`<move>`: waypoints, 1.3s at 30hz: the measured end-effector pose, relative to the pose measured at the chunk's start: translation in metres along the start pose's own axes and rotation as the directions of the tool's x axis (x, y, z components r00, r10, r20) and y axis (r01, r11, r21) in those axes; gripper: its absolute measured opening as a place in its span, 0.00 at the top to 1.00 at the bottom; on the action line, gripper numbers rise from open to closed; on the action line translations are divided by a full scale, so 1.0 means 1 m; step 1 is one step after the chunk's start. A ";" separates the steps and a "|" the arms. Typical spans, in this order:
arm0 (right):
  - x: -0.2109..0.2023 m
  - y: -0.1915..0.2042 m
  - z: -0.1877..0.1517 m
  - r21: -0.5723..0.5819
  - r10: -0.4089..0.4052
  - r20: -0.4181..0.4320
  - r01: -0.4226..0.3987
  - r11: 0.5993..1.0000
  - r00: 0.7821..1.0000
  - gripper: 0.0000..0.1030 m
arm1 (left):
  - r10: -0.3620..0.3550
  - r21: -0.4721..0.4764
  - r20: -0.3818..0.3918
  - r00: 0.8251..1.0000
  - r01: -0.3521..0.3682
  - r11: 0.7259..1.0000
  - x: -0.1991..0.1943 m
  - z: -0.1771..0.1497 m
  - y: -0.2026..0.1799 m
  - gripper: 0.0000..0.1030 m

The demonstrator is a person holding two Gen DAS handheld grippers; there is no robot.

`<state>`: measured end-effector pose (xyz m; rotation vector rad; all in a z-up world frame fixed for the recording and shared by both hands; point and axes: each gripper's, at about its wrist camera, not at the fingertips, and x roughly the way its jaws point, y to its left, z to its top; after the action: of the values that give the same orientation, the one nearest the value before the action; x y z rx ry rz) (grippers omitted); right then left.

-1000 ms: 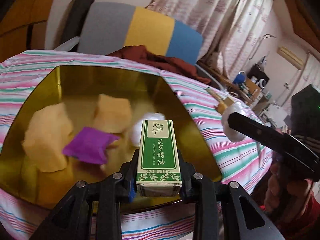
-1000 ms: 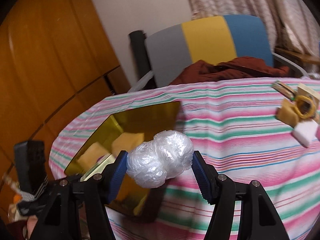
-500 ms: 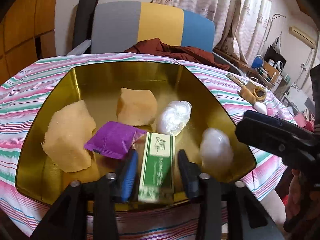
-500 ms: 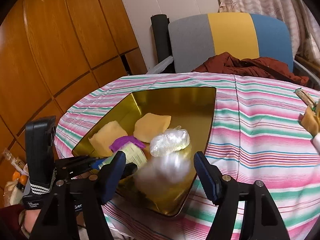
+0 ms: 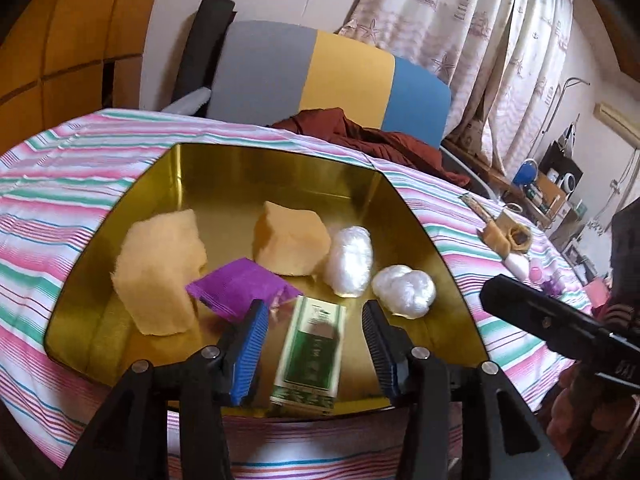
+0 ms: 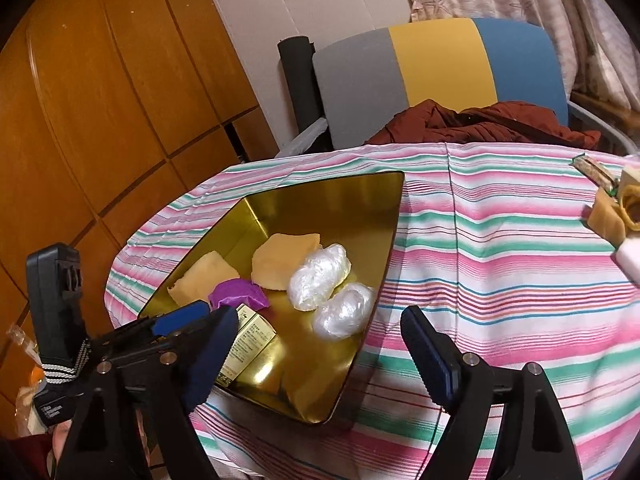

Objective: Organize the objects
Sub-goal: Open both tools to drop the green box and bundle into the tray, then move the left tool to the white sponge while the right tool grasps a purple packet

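Note:
A gold metal tray (image 5: 240,184) sits on the striped tablecloth. It holds two yellow sponges (image 5: 160,268), a purple packet (image 5: 236,290) and two crumpled clear plastic balls (image 5: 348,266). A green and white box (image 5: 310,356) lies in the tray's near edge, between the fingers of my left gripper (image 5: 314,310). That gripper is open and its blue pads stand clear of the box. My right gripper (image 6: 316,316) hovers over the tray's near corner. Its jaws are opening and nothing is between them. The nearer plastic ball (image 6: 344,314) rests in the tray beyond them.
A chair (image 5: 320,76) with a grey, yellow and blue back stands behind the table, a maroon cloth (image 5: 360,136) draped on it. Small items (image 5: 508,236) lie on the tablecloth (image 6: 500,280) to the right. A wooden panelled wall (image 6: 100,120) is at the left.
My left gripper opened and the green box dropped flat into the tray. My right gripper opened and its plastic ball fell into the tray beside the other one.

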<state>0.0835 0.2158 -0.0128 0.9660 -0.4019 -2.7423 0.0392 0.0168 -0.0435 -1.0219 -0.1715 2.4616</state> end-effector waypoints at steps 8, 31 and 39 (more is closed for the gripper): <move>-0.009 -0.014 0.003 0.035 -0.036 0.028 0.035 0.999 0.999 0.18 | -0.056 0.042 -0.001 0.998 0.056 0.998 -0.004 0.000 -0.025 0.51; -0.062 -0.154 -0.014 0.281 -0.323 -0.015 0.314 0.907 0.946 0.15 | -0.280 0.228 -0.139 0.950 0.305 0.924 0.006 -0.009 -0.131 0.34; -0.090 -0.230 -0.014 0.318 -0.512 -0.025 0.493 0.810 0.858 0.14 | -0.316 0.288 -0.234 0.920 0.376 0.881 0.022 -0.020 -0.176 0.34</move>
<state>0.1376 0.4552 -0.0443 1.2148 -0.7022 -3.2631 0.1051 0.1809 -0.0213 -0.9634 0.1058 1.9762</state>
